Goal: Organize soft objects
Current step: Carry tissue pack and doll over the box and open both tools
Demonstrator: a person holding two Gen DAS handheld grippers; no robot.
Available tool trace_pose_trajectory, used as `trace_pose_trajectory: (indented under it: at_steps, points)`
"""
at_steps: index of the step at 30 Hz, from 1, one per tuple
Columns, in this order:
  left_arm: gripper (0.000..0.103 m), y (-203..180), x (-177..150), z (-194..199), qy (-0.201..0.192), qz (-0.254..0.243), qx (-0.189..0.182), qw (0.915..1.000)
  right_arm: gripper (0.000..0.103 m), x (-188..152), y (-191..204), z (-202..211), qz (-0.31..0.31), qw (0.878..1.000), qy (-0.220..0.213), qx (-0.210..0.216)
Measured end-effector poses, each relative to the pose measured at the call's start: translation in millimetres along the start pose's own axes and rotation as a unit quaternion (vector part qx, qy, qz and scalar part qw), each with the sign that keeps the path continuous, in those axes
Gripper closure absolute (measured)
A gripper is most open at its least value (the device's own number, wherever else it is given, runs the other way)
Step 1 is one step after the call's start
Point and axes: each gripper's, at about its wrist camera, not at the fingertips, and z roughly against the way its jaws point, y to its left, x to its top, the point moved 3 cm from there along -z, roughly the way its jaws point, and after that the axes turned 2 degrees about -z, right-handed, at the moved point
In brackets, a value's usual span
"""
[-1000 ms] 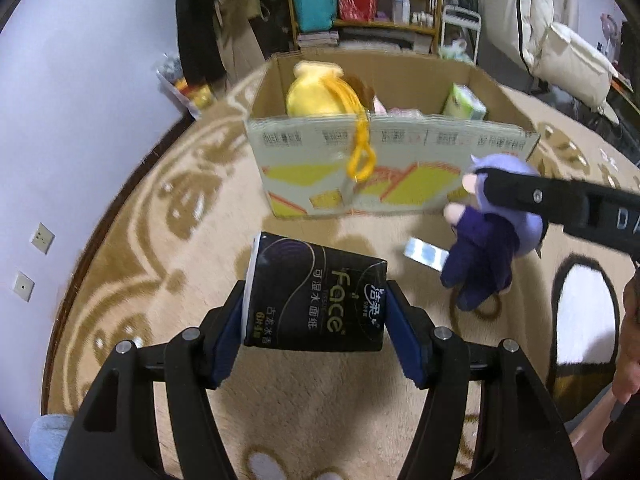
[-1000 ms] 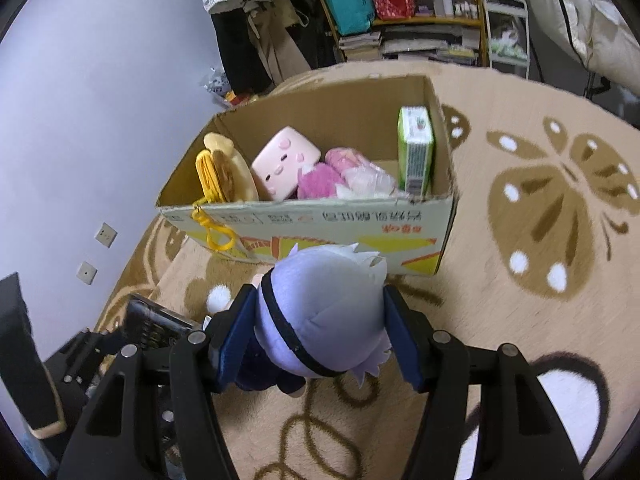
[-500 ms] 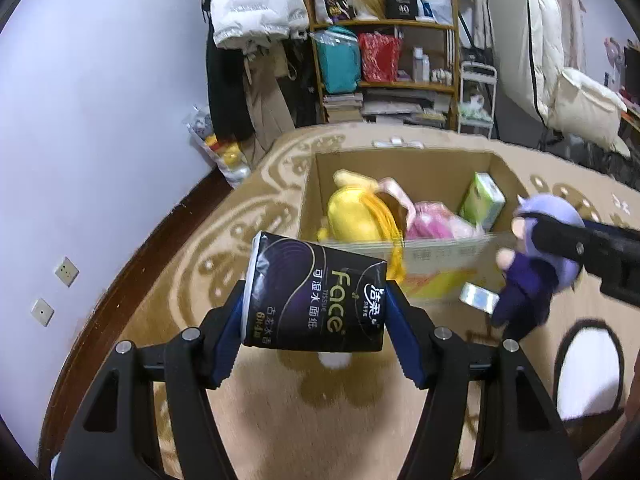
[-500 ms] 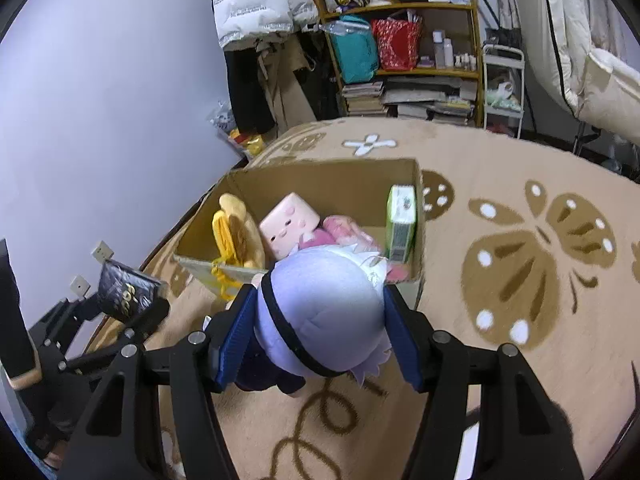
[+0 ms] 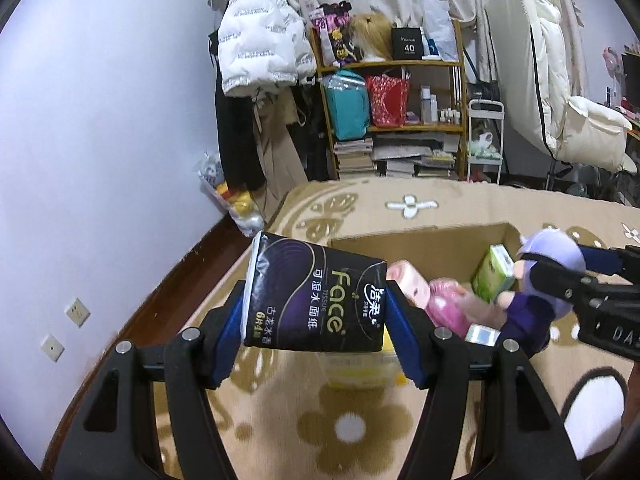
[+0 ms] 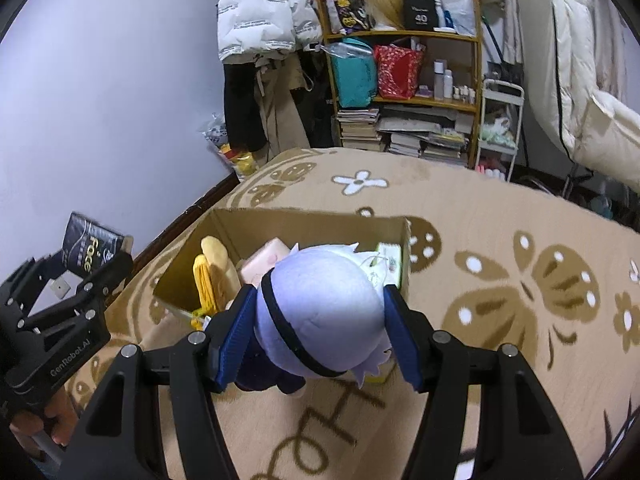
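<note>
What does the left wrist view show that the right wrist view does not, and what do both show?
Only the left wrist view shows the doll's dark body and a pink toy. Only the right wrist view shows a yellow plush in the box and the person's fingers. Both show the cardboard box, the black tissue pack in the left gripper and the purple-haired doll in the right gripper.
</note>
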Motion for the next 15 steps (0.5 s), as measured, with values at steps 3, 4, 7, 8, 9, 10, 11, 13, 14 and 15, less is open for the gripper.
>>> trace_pose_trajectory:
  at_steps: [3,4,7,8,9,10,11,13,14,15]
  points:
    - [0.039,-3.9,9.4,-8.5,-0.008,-0.009,0.002,0.9999,0.037,10.5,3.7,-7.1,0.009,1.000,-0.001,0.005]
    - [0.039,-4.9,11.7,-11.1,-0.010,-0.012,0.002,0.9999,0.037,13.9,4.6,-9.7,0.010,1.000,-0.003,0.007]
    - [0.039,-7.4,19.5,-21.2,-0.015,-0.016,0.005,0.9997,0.037,19.1,7.8,-15.0,0.025,1.000,-0.006,-0.005]
    - [0.039,-8.3,22.5,-25.3,-0.015,-0.016,0.002,0.9998,0.037,20.3,7.3,-17.5,0.031,0.999,-0.008,-0.014]
    - [0.039,-9.4,25.6,-29.3,-0.015,-0.016,-0.002,0.9998,0.037,21.4,6.3,-19.3,0.036,0.999,-0.009,-0.022]
    - [0.039,-10.4,27.8,-32.1,-0.016,-0.016,-0.004,0.9997,0.037,22.4,4.5,-21.1,0.037,0.999,-0.010,-0.031]
    - [0.039,-12.0,30.9,-35.8,-0.018,-0.017,-0.006,0.9997,0.037,22.9,2.8,-22.8,0.037,0.999,-0.011,-0.036]
    - [0.038,-16.9,35.4,-42.4,-0.020,-0.022,-0.010,0.9995,0.037,25.5,-3.5,-27.2,0.031,0.998,-0.016,-0.049]
    - [0.038,-19.9,37.3,-45.6,-0.021,-0.024,-0.012,0.9994,0.037,27.0,-6.8,-30.6,0.026,0.998,-0.016,-0.055]
    - [0.038,-22.4,38.9,-48.6,-0.021,-0.023,-0.015,0.9994,0.037,27.4,-9.0,-33.4,0.022,0.998,-0.015,-0.056]
